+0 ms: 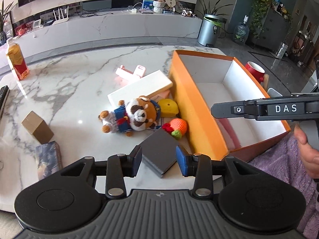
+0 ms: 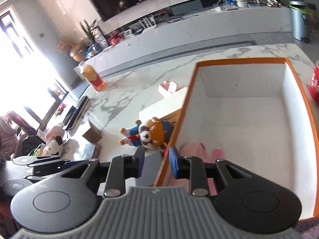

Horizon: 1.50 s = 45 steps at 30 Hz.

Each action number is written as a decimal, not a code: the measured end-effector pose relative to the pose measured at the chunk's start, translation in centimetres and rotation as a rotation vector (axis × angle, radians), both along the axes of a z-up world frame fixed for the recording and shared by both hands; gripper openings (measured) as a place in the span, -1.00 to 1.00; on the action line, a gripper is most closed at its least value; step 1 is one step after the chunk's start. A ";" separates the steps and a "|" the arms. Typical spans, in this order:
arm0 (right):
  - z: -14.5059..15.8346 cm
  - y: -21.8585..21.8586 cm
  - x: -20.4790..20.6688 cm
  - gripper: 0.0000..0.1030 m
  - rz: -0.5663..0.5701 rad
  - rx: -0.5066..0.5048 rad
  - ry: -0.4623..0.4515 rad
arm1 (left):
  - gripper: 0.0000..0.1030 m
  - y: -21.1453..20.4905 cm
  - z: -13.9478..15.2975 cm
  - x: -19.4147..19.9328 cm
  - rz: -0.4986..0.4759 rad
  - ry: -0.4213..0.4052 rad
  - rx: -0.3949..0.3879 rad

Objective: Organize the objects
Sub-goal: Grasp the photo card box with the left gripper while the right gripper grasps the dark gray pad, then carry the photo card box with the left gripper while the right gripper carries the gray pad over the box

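My left gripper (image 1: pixel 159 164) hangs over the near edge of the marble table (image 1: pixel 65 83), its jaws apart; a grey block (image 1: pixel 159 151) lies on the table between the pads, and I see no pad pressing on it. Just beyond the block sit a crocheted orange (image 1: pixel 178 127), a plush dog (image 1: pixel 131 117) in a blue outfit, a yellow piece (image 1: pixel 168 107) and a flat white box (image 1: pixel 139 88) leaning over a pink item (image 1: pixel 131 72). The orange box (image 1: pixel 191 107) stands open to the right of that pile, with something pink (image 2: pixel 199 149) lying in its near end. My right gripper (image 2: pixel 156 165) hovers over the box's near left wall, its jaws partly apart and straddling the rim, with nothing clamped. Farther left on the table are a small cardboard box (image 1: pixel 37 127), a printed book (image 1: pixel 48 159) and a carton (image 1: pixel 17 61); a red mug (image 1: pixel 255 70) stands behind the orange box.
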State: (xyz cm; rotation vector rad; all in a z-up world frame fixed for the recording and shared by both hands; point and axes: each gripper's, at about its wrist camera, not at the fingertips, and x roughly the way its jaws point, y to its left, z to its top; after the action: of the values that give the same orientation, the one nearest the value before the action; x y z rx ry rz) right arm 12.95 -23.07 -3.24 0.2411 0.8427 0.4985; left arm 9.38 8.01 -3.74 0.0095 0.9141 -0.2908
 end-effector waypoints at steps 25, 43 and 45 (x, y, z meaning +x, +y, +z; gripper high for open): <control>-9.7 16.0 4.3 0.55 0.169 -0.658 0.112 | 0.62 14.8 -7.6 5.1 0.333 0.157 0.141; -9.8 16.0 3.8 0.49 0.168 -0.609 0.116 | 0.29 16.0 -10.2 7.0 0.386 0.258 0.140; -8.9 15.8 3.2 0.49 0.173 -0.583 0.096 | 0.29 15.9 -9.6 6.5 0.389 0.231 0.138</control>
State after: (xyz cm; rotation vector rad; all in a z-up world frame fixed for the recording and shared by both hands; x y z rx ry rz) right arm 16.17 -7.23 -12.11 -0.3486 1.0712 0.3842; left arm 15.92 23.86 -13.36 -0.0751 1.1412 0.1367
